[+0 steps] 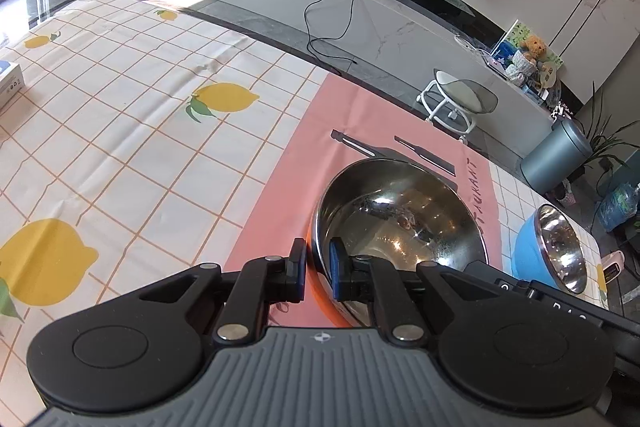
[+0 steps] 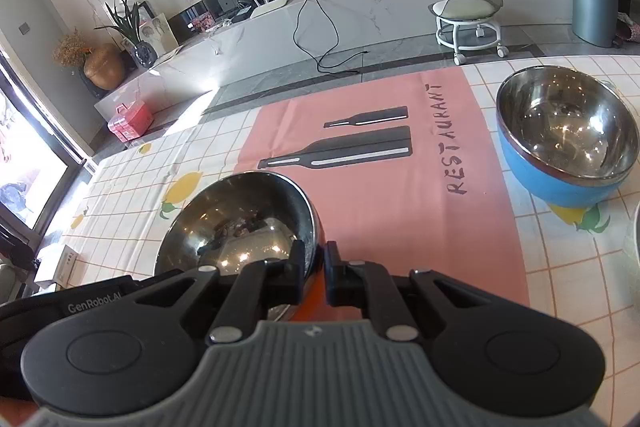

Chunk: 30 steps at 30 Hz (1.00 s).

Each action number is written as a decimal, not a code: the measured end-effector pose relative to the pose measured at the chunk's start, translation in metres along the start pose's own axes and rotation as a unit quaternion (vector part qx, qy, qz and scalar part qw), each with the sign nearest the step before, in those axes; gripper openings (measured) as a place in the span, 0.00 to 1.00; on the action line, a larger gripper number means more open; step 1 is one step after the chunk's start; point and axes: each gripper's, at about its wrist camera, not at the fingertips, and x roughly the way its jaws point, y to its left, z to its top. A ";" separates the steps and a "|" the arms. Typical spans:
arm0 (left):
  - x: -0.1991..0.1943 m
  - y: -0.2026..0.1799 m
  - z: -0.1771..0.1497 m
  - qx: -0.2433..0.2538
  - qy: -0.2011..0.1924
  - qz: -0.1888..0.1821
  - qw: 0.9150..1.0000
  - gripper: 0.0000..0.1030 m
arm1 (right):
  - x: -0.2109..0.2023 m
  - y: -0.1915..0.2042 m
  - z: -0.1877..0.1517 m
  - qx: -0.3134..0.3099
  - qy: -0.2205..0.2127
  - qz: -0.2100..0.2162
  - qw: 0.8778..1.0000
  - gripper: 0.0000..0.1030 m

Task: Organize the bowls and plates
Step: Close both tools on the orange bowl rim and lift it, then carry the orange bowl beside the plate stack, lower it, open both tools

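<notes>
We hold the orange bowl [image 1: 400, 223] over the pink mat [image 2: 380, 187] on the table [image 1: 120, 147] with both tongs: the left tongs [image 1: 318, 267] and the right tongs [image 2: 314, 267] are each nearly closed on opposite sides of its thin steel rim. The blue bowl [image 2: 560, 151] stands well apart. We think the smooth rim can slip or tilt if one side pulls unevenly.

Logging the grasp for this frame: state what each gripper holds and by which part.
Both hold the orange bowl by its rim: the left gripper on one side, the right gripper on the opposite side, each with one finger inside and one outside.
</notes>
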 end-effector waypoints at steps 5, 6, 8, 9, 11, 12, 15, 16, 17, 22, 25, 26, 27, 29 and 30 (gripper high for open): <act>-0.026 -0.011 -0.015 0.003 -0.002 0.000 1.000 0.12 | -0.030 -0.002 -0.009 -0.001 -0.008 0.002 1.000 0.07; -0.031 -0.013 -0.019 0.003 -0.002 -0.001 1.000 0.12 | -0.037 -0.003 -0.012 -0.002 -0.009 0.001 1.000 0.07; -0.042 -0.017 -0.027 0.002 -0.002 -0.004 1.000 0.12 | -0.050 -0.006 -0.018 0.001 -0.012 0.001 1.000 0.07; -0.047 -0.020 -0.032 0.003 -0.002 -0.005 1.000 0.12 | -0.059 -0.010 -0.022 0.005 -0.014 0.003 1.000 0.07; -0.058 -0.027 -0.041 0.010 -0.003 -0.009 1.000 0.12 | -0.075 -0.016 -0.029 0.011 -0.018 0.006 1.000 0.07; -0.063 -0.031 -0.046 0.014 -0.004 -0.011 1.000 0.12 | -0.083 -0.020 -0.033 0.013 -0.022 0.007 1.000 0.07; -0.079 -0.043 -0.060 0.028 -0.006 -0.019 0.999 0.12 | -0.109 -0.028 -0.044 0.016 -0.037 0.007 0.999 0.07; -0.084 -0.048 -0.064 0.033 -0.007 -0.022 0.999 0.12 | -0.118 -0.032 -0.048 0.018 -0.043 0.006 0.999 0.07; -0.088 -0.053 -0.068 0.039 -0.008 -0.024 0.999 0.12 | -0.127 -0.035 -0.051 0.020 -0.048 0.006 0.999 0.07; -0.109 -0.083 -0.088 0.078 -0.015 -0.042 0.996 0.12 | -0.171 -0.055 -0.069 0.031 -0.076 -0.002 0.997 0.07; -0.115 -0.102 -0.103 0.104 -0.010 -0.056 0.993 0.12 | -0.193 -0.071 -0.079 0.043 -0.086 -0.011 0.995 0.07; -0.116 -0.108 -0.109 0.113 -0.007 -0.062 0.992 0.12 | -0.200 -0.077 -0.082 0.047 -0.089 -0.014 0.995 0.07; -0.116 -0.113 -0.113 0.120 -0.004 -0.065 0.991 0.12 | -0.207 -0.084 -0.086 0.053 -0.092 -0.018 0.994 0.07; -0.113 -0.125 -0.125 0.136 0.008 -0.075 0.988 0.13 | -0.220 -0.095 -0.093 0.060 -0.096 -0.026 0.993 0.07; -0.112 -0.129 -0.130 0.141 0.014 -0.079 0.987 0.13 | -0.225 -0.101 -0.095 0.065 -0.097 -0.031 0.993 0.07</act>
